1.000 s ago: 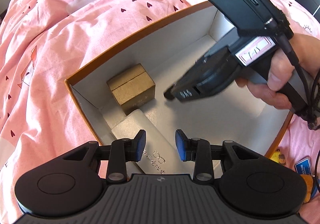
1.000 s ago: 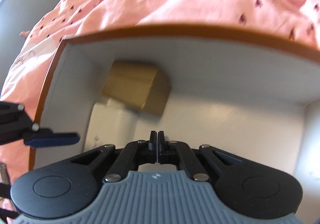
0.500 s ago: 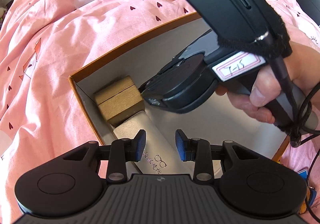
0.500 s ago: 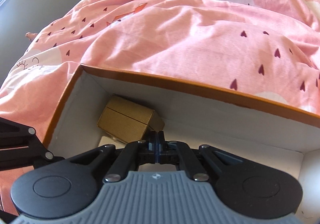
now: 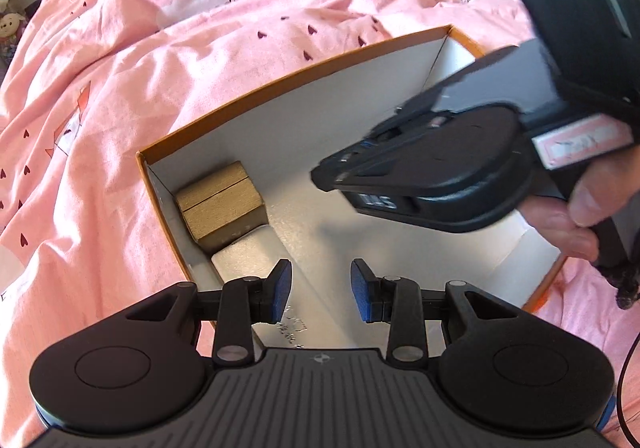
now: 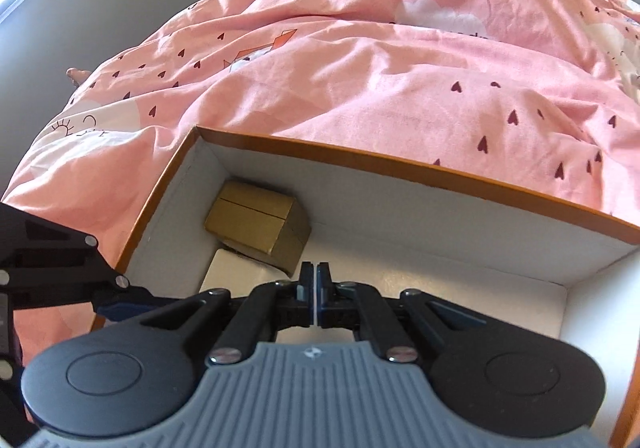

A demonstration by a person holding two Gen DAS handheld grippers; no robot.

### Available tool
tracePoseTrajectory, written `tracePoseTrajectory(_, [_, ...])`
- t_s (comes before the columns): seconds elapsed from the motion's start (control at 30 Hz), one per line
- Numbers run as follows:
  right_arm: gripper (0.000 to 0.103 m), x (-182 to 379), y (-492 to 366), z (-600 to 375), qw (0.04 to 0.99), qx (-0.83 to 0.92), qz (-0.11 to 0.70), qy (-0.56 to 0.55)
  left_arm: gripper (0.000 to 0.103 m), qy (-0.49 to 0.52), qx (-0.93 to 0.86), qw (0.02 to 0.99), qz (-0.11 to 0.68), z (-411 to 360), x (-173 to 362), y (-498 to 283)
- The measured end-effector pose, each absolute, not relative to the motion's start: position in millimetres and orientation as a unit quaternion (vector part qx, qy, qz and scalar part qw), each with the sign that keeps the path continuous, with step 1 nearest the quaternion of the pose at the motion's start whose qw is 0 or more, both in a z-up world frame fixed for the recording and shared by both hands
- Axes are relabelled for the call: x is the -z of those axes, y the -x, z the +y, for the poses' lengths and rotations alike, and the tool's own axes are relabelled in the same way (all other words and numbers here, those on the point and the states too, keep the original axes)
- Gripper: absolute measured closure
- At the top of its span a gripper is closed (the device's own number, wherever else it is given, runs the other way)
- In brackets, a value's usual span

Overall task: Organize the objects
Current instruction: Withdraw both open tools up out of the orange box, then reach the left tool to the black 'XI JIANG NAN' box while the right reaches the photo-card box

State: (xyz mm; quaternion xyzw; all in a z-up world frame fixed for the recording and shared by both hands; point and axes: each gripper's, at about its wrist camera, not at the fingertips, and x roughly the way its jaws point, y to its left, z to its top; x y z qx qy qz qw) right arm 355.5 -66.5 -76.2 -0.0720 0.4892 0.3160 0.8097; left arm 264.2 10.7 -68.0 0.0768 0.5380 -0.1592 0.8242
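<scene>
Left wrist view shows the right gripper higher above the orange-rimmed box than it was a second ago, when its tip sat low inside near the box floor; it has drawn up and back to the right, carrying nothing. In the right wrist view its jaws are clenched together with only a hairline gap and nothing between them. The left gripper hovers over the near left corner of the box, its jaws parted at the same moderate width as before and empty, blue pads clear of any object.

The gold box rests in the far left corner of the orange-rimmed box, against the left wall. The white case lies just near of it, touching or almost touching, along the same wall. Neither has shifted over the last second. My reading is that the placement of these two items is finished and both hands are clearing out; the rest of the box floor is bare, so further items may follow.

Writing: the white case bears small printed characters and a spectacles-like symbol at its near end, too small to read. A pink-bordered label on the right gripper carries handwriting, blurred here. The pink bedcover has small dark hearts, no legible text.
</scene>
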Motion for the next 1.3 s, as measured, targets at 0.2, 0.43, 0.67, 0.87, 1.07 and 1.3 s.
tracePoseTrajectory(0.2, [0.099, 42, -307, -110, 0.845, -0.297, 0.442, 0.057, 0.062, -0.06, 0.15, 0.857, 0.49, 3, 39, -227])
tracePoseTrajectory(0.43, [0.056, 11, -223, -162, 0.876, -0.282, 0.391, 0.018, 0.056, -0.016, 0.146, 0.873, 0.465, 0, 12, -160])
tracePoseTrajectory(0.67, [0.054, 21, -142, -192, 0.867, -0.279, 0.413, -0.006, 0.044, 0.041, 0.151, 0.857, 0.49, 11, 24, -102])
tracePoseTrajectory(0.87, [0.054, 49, -101, -194, 0.855, -0.265, 0.446, -0.014, 0.04, 0.12, 0.125, 0.842, 0.51, 32, 47, -77])
tracePoseTrajectory(1.07, [0.054, 79, -108, -193, 0.826, -0.248, 0.506, -0.023, 0.024, 0.121, 0.097, 0.835, 0.528, 50, 84, -97])
tracePoseTrajectory(1.3, [0.053, 101, -132, -190, 0.801, -0.237, 0.547, -0.046, 0.02, 0.132, 0.127, 0.794, 0.58, 53, 131, -128])
